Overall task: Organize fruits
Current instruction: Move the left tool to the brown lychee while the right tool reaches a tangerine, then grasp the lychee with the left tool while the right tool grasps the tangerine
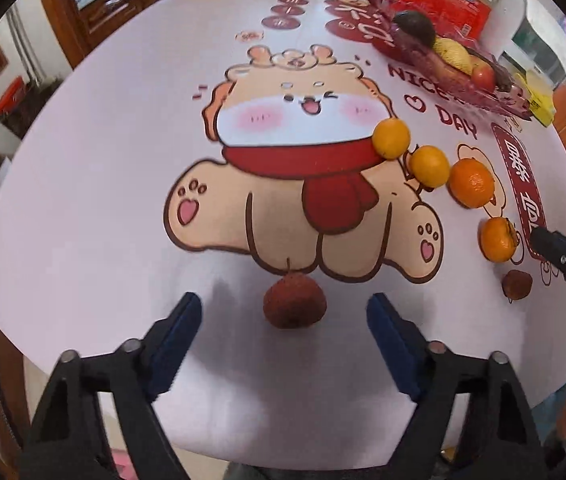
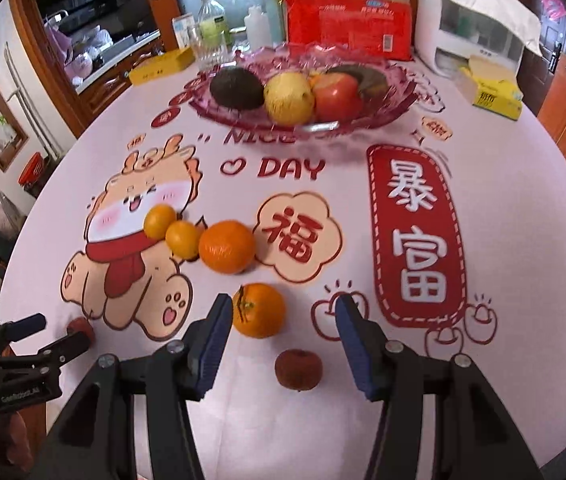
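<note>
My left gripper [image 1: 285,308] is open, its blue pads on either side of a small red-brown lychee [image 1: 294,301] on the table. My right gripper [image 2: 285,312] is open around a mandarin [image 2: 259,310], with a second lychee [image 2: 298,369] just below it. Two small yellow-orange citrus [image 2: 159,221] [image 2: 182,239] and a larger orange [image 2: 227,246] lie in a row further out. A pink glass fruit bowl [image 2: 399,96] at the back holds an avocado [image 2: 236,88], a yellow pear [image 2: 289,98] and a red apple [image 2: 337,96]. The left gripper also shows in the right wrist view [image 2: 53,330].
The round table [image 2: 523,240] has a white cloth with cartoon prints. At its far edge stand a red package [image 2: 349,26], a white appliance [image 2: 479,28], yellow boxes [image 2: 491,90] [image 2: 163,65], bottles [image 2: 211,20] and glasses. Wooden cabinets stand behind.
</note>
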A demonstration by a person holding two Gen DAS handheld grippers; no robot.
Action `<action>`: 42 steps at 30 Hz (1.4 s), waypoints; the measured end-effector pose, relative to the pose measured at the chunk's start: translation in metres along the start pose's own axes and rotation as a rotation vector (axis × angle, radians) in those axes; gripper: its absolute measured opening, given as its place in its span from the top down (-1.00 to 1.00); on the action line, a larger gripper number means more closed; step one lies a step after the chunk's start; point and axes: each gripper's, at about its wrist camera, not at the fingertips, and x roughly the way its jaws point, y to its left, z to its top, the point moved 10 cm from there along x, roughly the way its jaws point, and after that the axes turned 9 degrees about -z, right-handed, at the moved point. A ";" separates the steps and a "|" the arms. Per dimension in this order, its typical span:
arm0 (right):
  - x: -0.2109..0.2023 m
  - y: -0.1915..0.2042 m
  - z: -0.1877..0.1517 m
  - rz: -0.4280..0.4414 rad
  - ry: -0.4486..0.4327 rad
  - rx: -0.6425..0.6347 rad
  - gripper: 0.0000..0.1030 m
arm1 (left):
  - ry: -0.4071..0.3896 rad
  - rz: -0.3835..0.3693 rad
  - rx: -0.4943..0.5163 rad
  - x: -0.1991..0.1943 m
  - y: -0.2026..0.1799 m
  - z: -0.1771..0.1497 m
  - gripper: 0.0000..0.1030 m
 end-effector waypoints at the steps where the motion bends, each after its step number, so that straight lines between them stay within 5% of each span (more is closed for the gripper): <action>1: 0.001 0.001 -0.001 0.003 0.003 -0.003 -0.04 | 0.004 -0.005 -0.009 0.003 0.002 -0.002 -0.38; 8: 0.008 0.004 -0.007 0.017 0.022 -0.015 -0.04 | 0.009 -0.053 -0.044 0.012 0.001 -0.001 0.38; 30: 0.043 0.018 -0.015 0.036 0.103 -0.033 -0.03 | -0.015 -0.078 0.001 0.016 -0.017 0.018 0.42; 35: 0.044 0.023 -0.013 0.066 0.097 -0.035 0.21 | -0.016 -0.082 0.012 0.014 -0.018 0.022 0.42; 42: 0.043 0.029 -0.011 0.087 0.097 -0.045 0.26 | -0.018 -0.077 0.024 0.012 -0.019 0.028 0.42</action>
